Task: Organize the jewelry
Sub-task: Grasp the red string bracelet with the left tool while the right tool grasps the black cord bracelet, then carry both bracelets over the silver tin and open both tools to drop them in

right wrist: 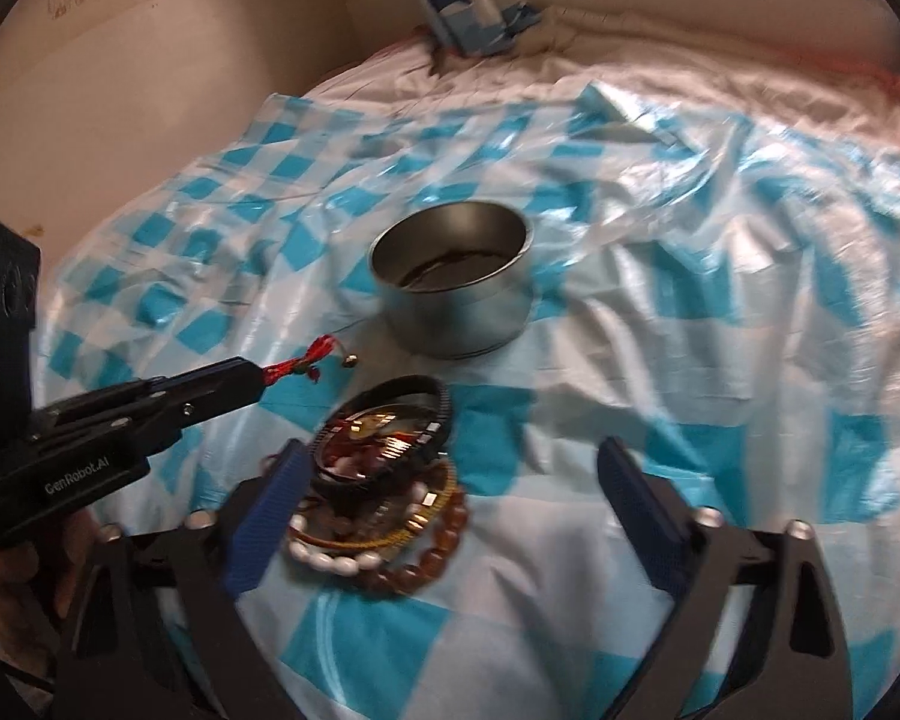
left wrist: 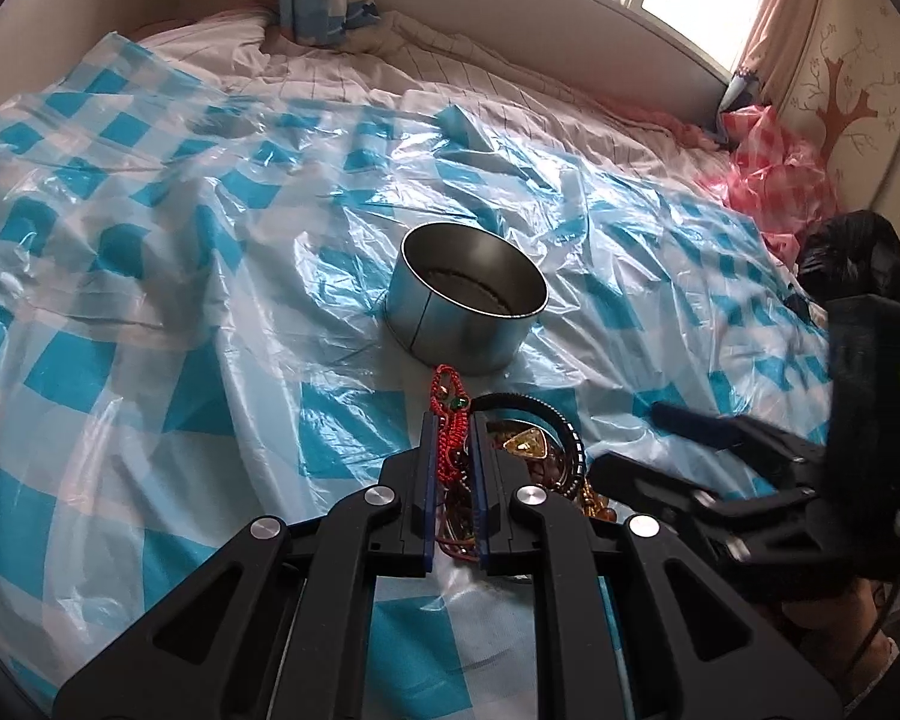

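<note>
The lower end of the red braided cord (left wrist: 448, 438) disappears between the blue pads of the left gripper (left wrist: 450, 420), and from the left wrist camera most of the jewelry pile (left wrist: 540, 468) is masked by that gripper's black linkage, so only a black ribbed bangle (left wrist: 561, 420) and a gold triangular piece (left wrist: 528, 443) can be picked out. What lies at the bottom of the round metal tin (left wrist: 471, 300) is hard to read in both views: a dark, thin curved thing, possibly a chain. The right wrist view is blurred, and its lower left corner is filled by the left gripper's body, on which the white lettering "GenRobot.AI" can be read. A hand (right wrist: 6, 570) holding that gripper is only partly visible and dim. The left gripper's jaws are nearly closed and pinch the red braided cord, whose loop and small green bead stick out past the fingertips toward the tin, near the middle of the blue-and-white checked plastic sheet (left wrist: 150, 300) spread over the bed. The right gripper (right wrist: 450, 462) stands wide with nothing between its pads; the pile of bangles and bead bracelets lies just beside its left finger (right wrist: 264, 510), well apart from the other. The tin sits beyond the pile, closer to the sheet's far edge.
</note>
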Demonstrator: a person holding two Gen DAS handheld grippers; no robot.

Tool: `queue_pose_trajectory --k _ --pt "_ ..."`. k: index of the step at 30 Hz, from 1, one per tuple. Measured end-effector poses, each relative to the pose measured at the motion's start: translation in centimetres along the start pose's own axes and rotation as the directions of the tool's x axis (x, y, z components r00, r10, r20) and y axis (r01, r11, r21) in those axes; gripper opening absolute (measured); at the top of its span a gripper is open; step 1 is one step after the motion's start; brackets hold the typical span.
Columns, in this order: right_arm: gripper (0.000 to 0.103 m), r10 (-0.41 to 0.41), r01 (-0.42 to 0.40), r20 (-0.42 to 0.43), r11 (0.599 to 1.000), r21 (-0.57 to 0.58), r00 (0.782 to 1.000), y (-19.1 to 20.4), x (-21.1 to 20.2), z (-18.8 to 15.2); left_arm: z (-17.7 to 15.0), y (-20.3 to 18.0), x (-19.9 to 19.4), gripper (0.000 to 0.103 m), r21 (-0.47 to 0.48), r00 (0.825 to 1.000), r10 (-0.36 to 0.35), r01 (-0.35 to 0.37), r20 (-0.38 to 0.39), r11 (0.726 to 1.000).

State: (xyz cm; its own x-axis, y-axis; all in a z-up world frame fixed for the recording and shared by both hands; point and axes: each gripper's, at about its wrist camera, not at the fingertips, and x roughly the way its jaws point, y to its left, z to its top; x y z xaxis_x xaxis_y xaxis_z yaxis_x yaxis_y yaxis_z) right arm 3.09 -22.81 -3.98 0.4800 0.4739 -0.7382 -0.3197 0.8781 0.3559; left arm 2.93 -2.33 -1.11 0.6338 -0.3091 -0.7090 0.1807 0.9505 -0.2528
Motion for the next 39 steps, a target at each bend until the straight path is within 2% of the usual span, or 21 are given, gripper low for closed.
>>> queue_pose_trajectory --k 3,8,10,11,12,14,19,27,39 --pt "0.057 0.028 -0.027 -0.020 0.998 0.048 0.999 -0.9 0.8 0.5 0.1 0.0 -0.1 0.009 0.000 1.000 -0.005 0.005 0.005 1.000" --pt "0.052 0.057 -0.051 -0.069 0.995 0.084 0.996 -1.3 2.6 1.1 0.0 -0.1 -0.1 0.009 0.005 1.000 -0.008 0.008 0.009 1.000" --pt "0.040 0.098 -0.090 -0.092 0.992 0.091 0.991 -1.3 3.5 1.4 0.0 -0.1 -0.1 0.009 0.010 1.000 -0.006 0.006 0.009 1.000" --pt "0.027 0.111 -0.102 -0.094 0.990 0.094 0.989 -1.2 3.8 1.5 0.0 -0.2 -0.1 0.009 0.013 1.000 -0.005 0.005 0.010 1.000" --pt "0.019 0.116 -0.107 -0.096 0.990 0.095 0.989 -1.1 3.9 1.6 0.0 -0.2 -0.1 0.009 0.014 1.000 -0.004 0.003 0.011 1.000" --pt "0.014 0.126 -0.118 -0.086 0.989 0.088 0.988 -0.8 3.7 1.6 0.0 -0.1 -0.1 0.009 0.013 1.000 -0.001 0.001 0.014 1.000" --pt "0.012 0.105 -0.106 0.022 0.992 0.064 0.994 -0.3 0.7 1.5 0.1 0.1 -0.3 0.009 0.006 1.000 0.001 -0.001 0.026 1.000" --pt "0.012 0.105 -0.119 0.161 0.989 0.082 0.981 -0.6 -2.0 2.3 0.5 -0.7 -1.0 0.009 0.048 0.997 0.018 -0.021 0.069 0.999" --pt "0.012 0.050 -0.090 0.246 0.984 0.156 0.968 -2.5 -2.8 4.5 4.2 -2.5 -0.5 0.009 0.084 0.991 0.005 -0.016 0.131 0.996"
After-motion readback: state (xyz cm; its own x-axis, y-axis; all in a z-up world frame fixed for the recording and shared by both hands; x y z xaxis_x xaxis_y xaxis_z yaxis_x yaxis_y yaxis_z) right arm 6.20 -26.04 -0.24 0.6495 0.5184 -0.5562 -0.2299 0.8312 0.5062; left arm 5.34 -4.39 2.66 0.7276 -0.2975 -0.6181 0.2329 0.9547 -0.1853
